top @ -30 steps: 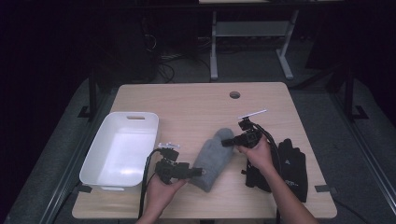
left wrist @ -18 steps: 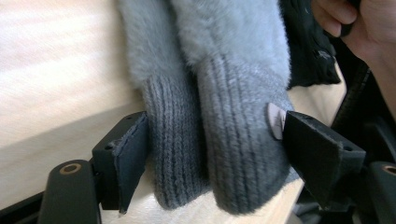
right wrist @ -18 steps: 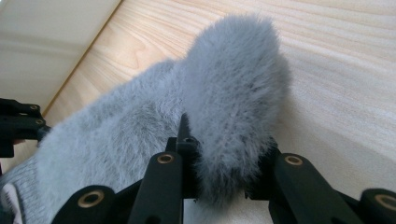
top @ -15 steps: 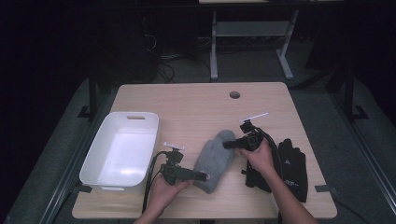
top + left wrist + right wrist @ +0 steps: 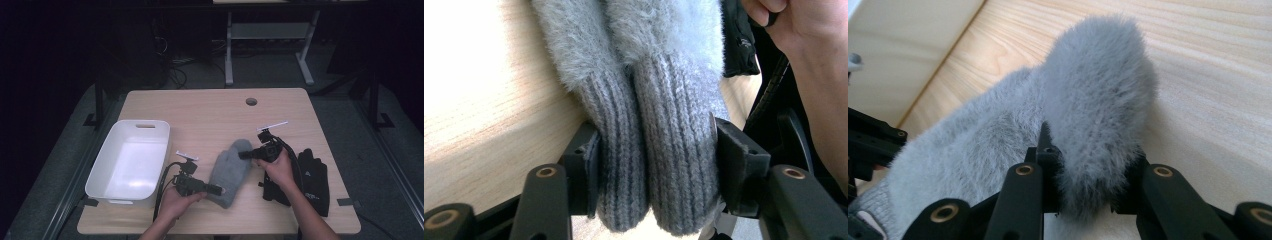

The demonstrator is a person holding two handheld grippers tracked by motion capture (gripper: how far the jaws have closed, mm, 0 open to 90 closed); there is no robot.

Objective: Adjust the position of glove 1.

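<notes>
Left gripper (image 5: 216,189) sits low in the middle of the high view, and its jaws are squeezed in on the ribbed cuff end of a grey fuzzy mitten (image 5: 231,171). In the left gripper view you can see the knit cuff (image 5: 659,165) bunched into two folds with a black jaw pressed tight against each side, so it's definitely clamped.

Right gripper (image 5: 245,155) is a bit right of centre in the high view, pointing left at the mitten's upper part. Its own view shows the jaws closed in on a fluffy rounded lobe of the mitten (image 5: 1098,100), fur squished between them. Can't tell if that lobe is the thumb or the fingertip end.

The mitten itself lies on the light wooden table (image 5: 210,115), stretched diagonally between the two grippers, just below the middle of the frame.

Going outward: a white plastic bin (image 5: 131,162) sits at the left side of the table, near the left hand (image 5: 175,202) but apart from the mitten. Black gloves (image 5: 310,180) lie at the lower right of the table, right beside the right hand (image 5: 279,169). There's a small round hole (image 5: 251,101) in the tabletop up toward the far edge.
</notes>
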